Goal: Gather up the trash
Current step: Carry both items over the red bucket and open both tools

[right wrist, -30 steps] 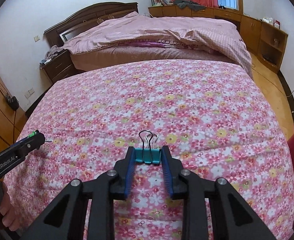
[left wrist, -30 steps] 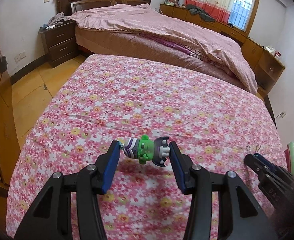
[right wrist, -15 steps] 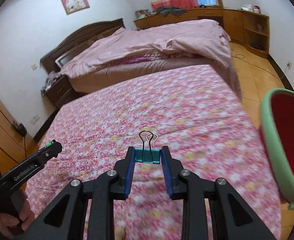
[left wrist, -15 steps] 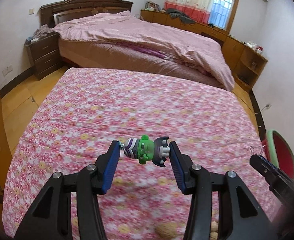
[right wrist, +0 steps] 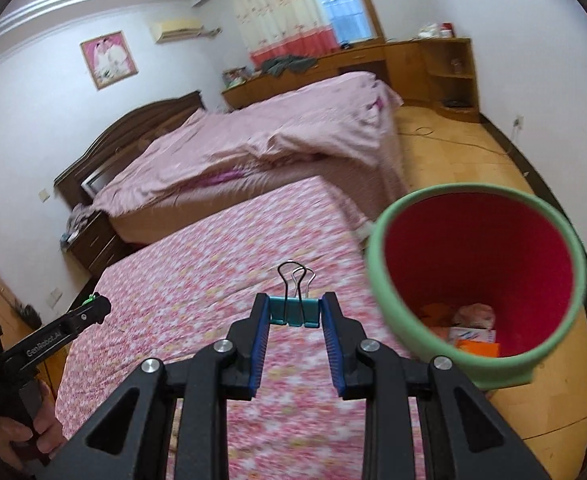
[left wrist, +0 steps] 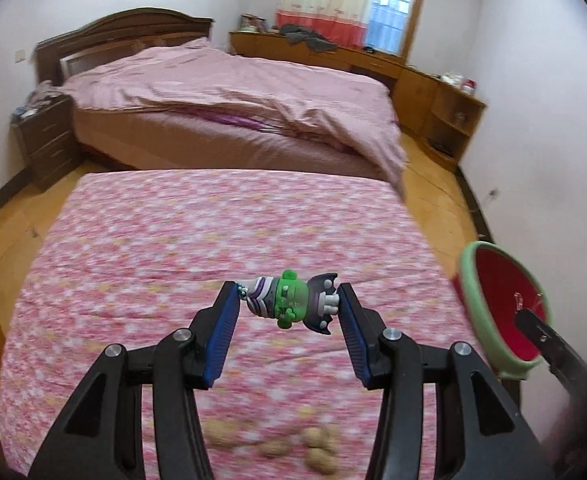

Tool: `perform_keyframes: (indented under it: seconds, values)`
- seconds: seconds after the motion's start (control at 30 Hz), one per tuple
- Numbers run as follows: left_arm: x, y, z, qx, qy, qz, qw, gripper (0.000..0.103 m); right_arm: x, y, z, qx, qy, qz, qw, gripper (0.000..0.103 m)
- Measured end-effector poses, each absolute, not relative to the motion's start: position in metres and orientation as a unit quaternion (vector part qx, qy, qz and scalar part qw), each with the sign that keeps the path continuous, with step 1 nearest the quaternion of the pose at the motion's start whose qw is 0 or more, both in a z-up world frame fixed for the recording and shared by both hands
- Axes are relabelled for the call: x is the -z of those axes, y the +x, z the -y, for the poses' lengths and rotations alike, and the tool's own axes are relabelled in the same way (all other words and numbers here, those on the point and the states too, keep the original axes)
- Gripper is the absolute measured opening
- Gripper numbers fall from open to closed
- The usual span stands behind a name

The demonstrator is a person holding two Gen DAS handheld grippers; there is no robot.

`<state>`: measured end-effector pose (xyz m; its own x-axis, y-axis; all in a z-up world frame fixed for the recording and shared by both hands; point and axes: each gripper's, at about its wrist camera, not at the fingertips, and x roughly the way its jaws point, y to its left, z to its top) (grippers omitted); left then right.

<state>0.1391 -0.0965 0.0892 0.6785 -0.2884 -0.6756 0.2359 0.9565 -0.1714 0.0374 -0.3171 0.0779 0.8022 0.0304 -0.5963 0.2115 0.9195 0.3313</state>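
My left gripper (left wrist: 288,306) is shut on a small green and purple toy figure (left wrist: 293,305), held sideways above the floral bedspread (left wrist: 213,240). My right gripper (right wrist: 295,312) is shut on a teal binder clip (right wrist: 293,310) with its wire handles up. It hangs over the bed's right edge, just left of a red bin with a green rim (right wrist: 377,280). The bin holds paper scraps and wrappers. The bin (left wrist: 467,280) also shows at the right in the left wrist view, with the right gripper's tip over it.
Several walnuts (left wrist: 317,446) lie on the bedspread below the left gripper. A second bed with a pink quilt (left wrist: 233,92) stands beyond. Wooden cabinets (left wrist: 433,92) line the far wall. A nightstand (left wrist: 41,140) is at the left. The floor is wood.
Both grippers have lifted and swung right, still holding their items. The red bin has come into close view beside the right gripper, and walnuts have appeared below the left one.
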Motion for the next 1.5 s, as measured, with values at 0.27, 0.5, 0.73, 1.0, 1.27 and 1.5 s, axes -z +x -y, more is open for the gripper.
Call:
perform_keyframes:
  seconds: [0.27, 0.5, 0.73, 1.0, 1.27, 1.5]
  values:
    - [-0.109, 0.127, 0.162, 0.216, -0.015, -0.368, 0.904, 0.051, -0.098, 0.012, 0.366, 0.091, 0.203, -0.280, 0.934, 0.029]
    - [-0.110, 0.122, 0.227, 0.271, 0.009, -0.366, 0.890, 0.051, -0.098, 0.000, 0.405, 0.118, 0.214, -0.271, 0.931, 0.029]
    - [-0.092, 0.125, 0.287, 0.323, 0.023, -0.375, 0.869, 0.051, -0.079, -0.005, 0.446, 0.141, 0.235, -0.277, 0.921, 0.029]
    - [-0.060, 0.137, 0.333, 0.341, 0.054, -0.400, 0.849, 0.051, -0.048, 0.000, 0.477, 0.152, 0.259, -0.295, 0.907, 0.029]
    - [-0.043, 0.142, 0.347, 0.348, 0.070, -0.418, 0.837, 0.051, -0.033, 0.003, 0.488, 0.147, 0.272, -0.307, 0.900, 0.030]
    - [-0.046, 0.140, 0.345, 0.347, 0.066, -0.409, 0.841, 0.061, -0.033, -0.002, 0.491, 0.146, 0.282, -0.301, 0.899, 0.044]
